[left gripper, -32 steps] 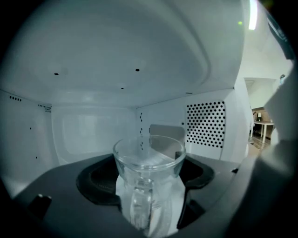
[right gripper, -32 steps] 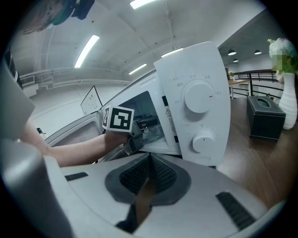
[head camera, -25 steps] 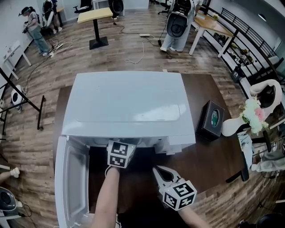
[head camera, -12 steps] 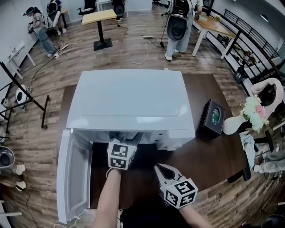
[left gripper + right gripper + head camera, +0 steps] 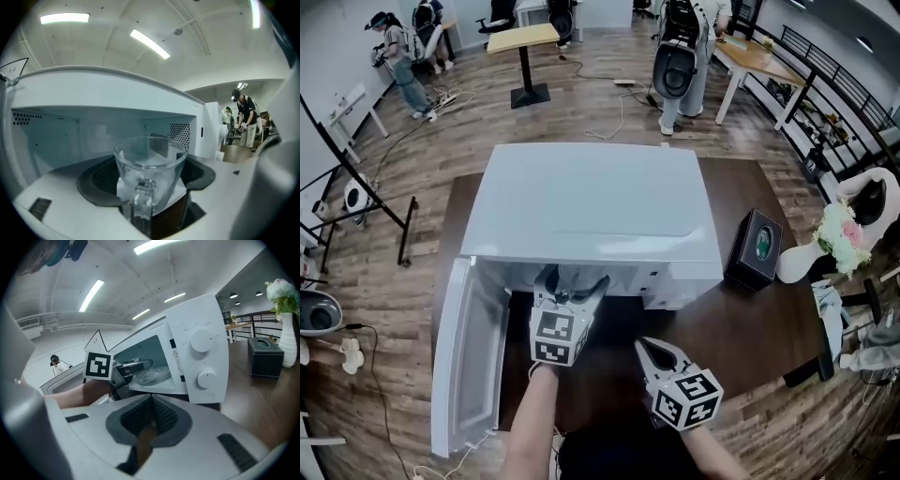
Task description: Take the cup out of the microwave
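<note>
Currently the left gripper (image 5: pixel 148 180) is clasping the glass cup (image 5: pixel 150 164): its jaws are standing partly apart, one dark pad on each side of the cup's body, and the cup's handle is pointing back toward the gripper's camera. The cup is sitting upright at the mouth of the microwave (image 5: pixel 591 202), with the pale cavity lying behind it.

The right gripper (image 5: pixel 647 349) is hovering over the brown table (image 5: pixel 750 328), just in front of the oven's control side. Its jaws are pressing together with nothing between them.

The microwave door (image 5: pixel 469 361) is hanging wide open to the left of the person's left arm. A black box (image 5: pixel 757 248) and a white vase of flowers (image 5: pixel 834 239) are standing on the table to the oven's right, well apart from both grippers.

The head view is hiding the cup behind the left gripper's marker cube. The right gripper view is showing it from the side, held in the oven's opening, along with two dials (image 5: pixel 200 339) on the front panel.
</note>
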`<state>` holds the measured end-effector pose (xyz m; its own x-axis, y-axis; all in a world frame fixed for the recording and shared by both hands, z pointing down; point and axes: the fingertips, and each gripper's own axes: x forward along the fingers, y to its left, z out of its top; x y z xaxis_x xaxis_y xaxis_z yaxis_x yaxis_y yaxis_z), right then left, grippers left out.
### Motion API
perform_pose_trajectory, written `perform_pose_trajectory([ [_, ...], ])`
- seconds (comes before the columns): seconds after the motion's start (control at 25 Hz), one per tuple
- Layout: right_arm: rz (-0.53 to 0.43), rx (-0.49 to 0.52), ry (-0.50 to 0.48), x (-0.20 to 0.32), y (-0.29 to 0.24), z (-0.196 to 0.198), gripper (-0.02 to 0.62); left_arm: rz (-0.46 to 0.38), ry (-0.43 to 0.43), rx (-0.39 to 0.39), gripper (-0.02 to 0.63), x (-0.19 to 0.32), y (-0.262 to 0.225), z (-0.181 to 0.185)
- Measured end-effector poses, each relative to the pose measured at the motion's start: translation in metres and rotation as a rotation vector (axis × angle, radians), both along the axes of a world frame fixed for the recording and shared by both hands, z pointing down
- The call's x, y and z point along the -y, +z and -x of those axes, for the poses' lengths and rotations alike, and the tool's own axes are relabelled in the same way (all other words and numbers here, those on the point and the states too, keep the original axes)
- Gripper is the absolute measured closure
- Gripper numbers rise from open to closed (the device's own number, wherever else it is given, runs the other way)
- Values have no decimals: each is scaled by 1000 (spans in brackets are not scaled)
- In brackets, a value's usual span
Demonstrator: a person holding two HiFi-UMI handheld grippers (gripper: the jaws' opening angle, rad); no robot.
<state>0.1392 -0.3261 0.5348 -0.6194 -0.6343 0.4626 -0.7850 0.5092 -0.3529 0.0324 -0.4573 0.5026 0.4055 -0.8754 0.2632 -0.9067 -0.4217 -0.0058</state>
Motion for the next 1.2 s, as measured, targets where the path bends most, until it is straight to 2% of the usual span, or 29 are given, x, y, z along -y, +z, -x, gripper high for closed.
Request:
perform_pose_trajectory([
  [0.52,-8,-9,37,-6,-3,-1,600,17,-32,-39,222,-62,-11,21],
  [0.88,-50,36,9,-5,-20,3,600,31,-29,-67,222,-114,-15,18],
  [1.2,-75,62,36,-1,-28,-9,600,38,-44,-73,222,-152,-21,24],
])
